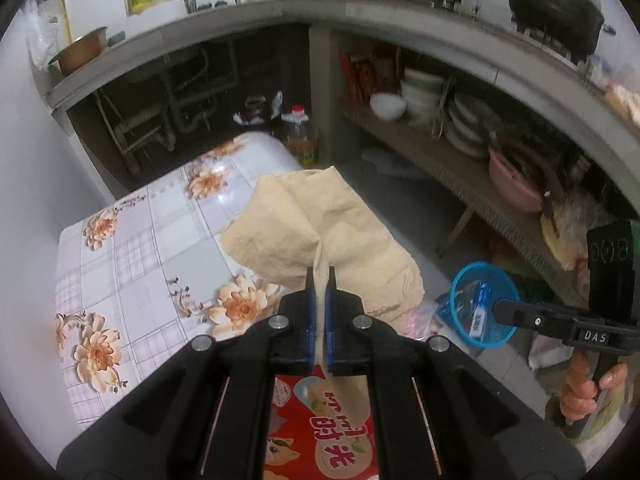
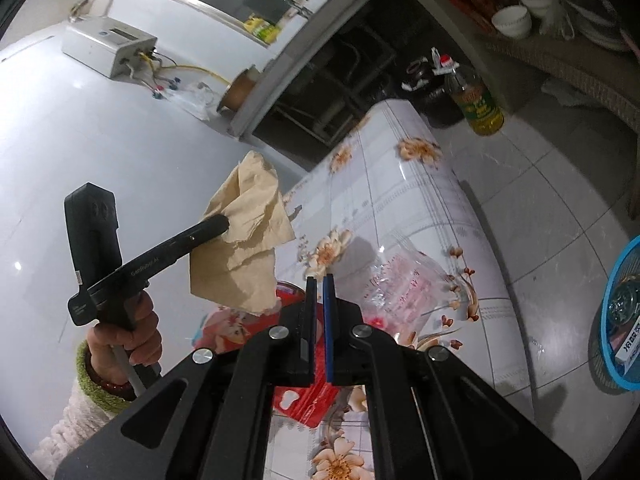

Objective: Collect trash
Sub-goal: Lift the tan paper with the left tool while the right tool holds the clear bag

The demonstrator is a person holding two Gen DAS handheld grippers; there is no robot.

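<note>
Crumpled matt paper napkin [image 1: 320, 224], glossy tablecloth [image 1: 160, 240]

Landmark: blue basket [image 1: 482, 304] on the floor beside the table [image 2: 420, 216].
Above basket: open air.
Table edge by basket: clear plastic bag [image 2: 404, 284] and red packet [image 2: 304, 400] lie there.
Far side: low shelf [image 1: 440, 164] of dishes.
Table's far end: oil bottle [image 2: 478, 108] stands on the floor.

Paper napkin [image 1: 320, 232]: tan/beige, plain, crumpled.
Tablecloth [image 1: 132, 240]: pale lilac-white, grey grid lines w/ peach-orange flowers.
Snack packet [image 1: 320, 428]: red, white lettering, cartoon animal.
Trash basket [image 1: 480, 304]: bright blue mesh.
Plastic bag [image 2: 400, 280]: clear, pink print.
Oil bottle [image 2: 478, 104]: yellow-green, red cap.
Gripper pads [image 1: 328, 320]: blue on black.
</note>
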